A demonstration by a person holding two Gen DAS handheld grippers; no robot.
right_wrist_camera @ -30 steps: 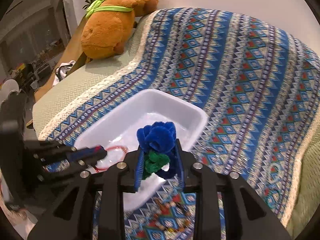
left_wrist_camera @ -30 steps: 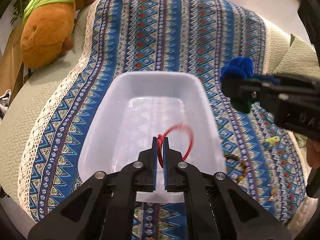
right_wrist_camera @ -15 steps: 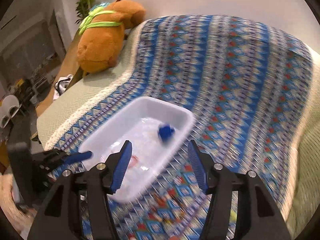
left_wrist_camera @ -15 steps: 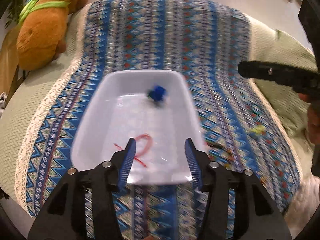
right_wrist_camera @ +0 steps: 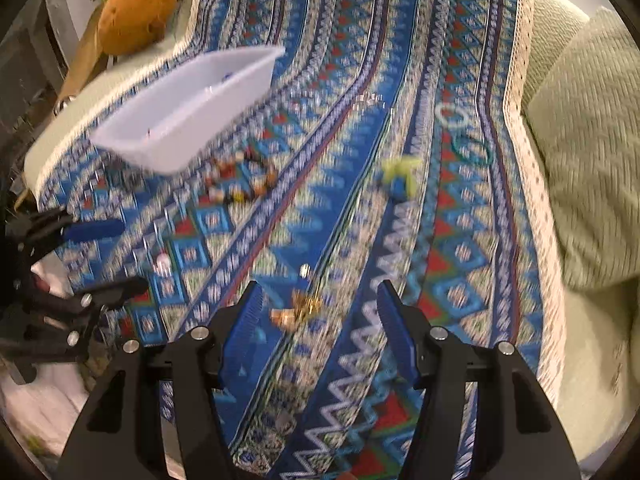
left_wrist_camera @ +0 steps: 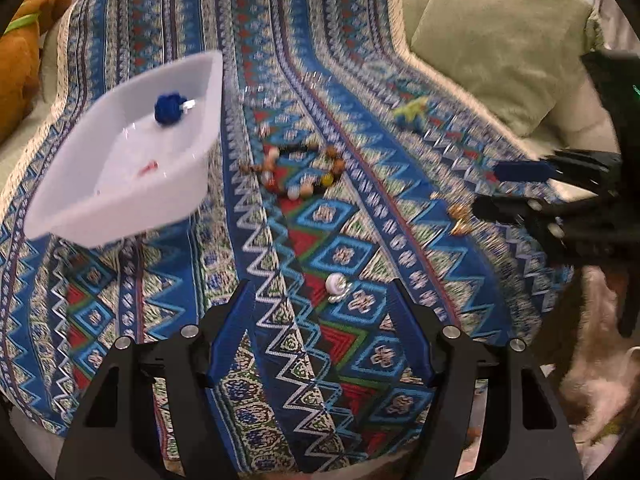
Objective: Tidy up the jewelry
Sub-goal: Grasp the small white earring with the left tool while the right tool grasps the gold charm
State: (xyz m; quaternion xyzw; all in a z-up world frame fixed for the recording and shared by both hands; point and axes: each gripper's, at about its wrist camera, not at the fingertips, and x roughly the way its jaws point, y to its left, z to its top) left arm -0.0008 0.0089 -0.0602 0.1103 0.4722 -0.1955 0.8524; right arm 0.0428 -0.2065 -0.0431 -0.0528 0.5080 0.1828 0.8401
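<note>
A white plastic bin (left_wrist_camera: 188, 184) sits on the patterned blanket and holds a blue fuzzy piece (left_wrist_camera: 169, 109) and a red band (left_wrist_camera: 147, 167); it also shows in the right wrist view (right_wrist_camera: 224, 80). My left gripper (left_wrist_camera: 320, 328) is open and empty, with a small white pearl piece (left_wrist_camera: 335, 283) lying just ahead between its fingers. My right gripper (right_wrist_camera: 318, 320) is open and empty, with a small gold piece (right_wrist_camera: 302, 307) between its fingers. A beaded bracelet (left_wrist_camera: 304, 176) lies beside the bin. A yellow-green piece (right_wrist_camera: 400, 174) lies farther right.
A brown plush toy (right_wrist_camera: 144, 4) lies at the back left. A green cushion (left_wrist_camera: 504, 40) rests at the right. A white ring (right_wrist_camera: 452, 116) and a green ring (right_wrist_camera: 472, 150) lie on the blanket (right_wrist_camera: 460, 292) far right. The blanket's front edge is close below both grippers.
Both grippers opened and dropped their pieces, the red band and the blue fuzzy piece, into the bin. Both then swung right and down, away from the bin, to small pieces on the blanket.
</note>
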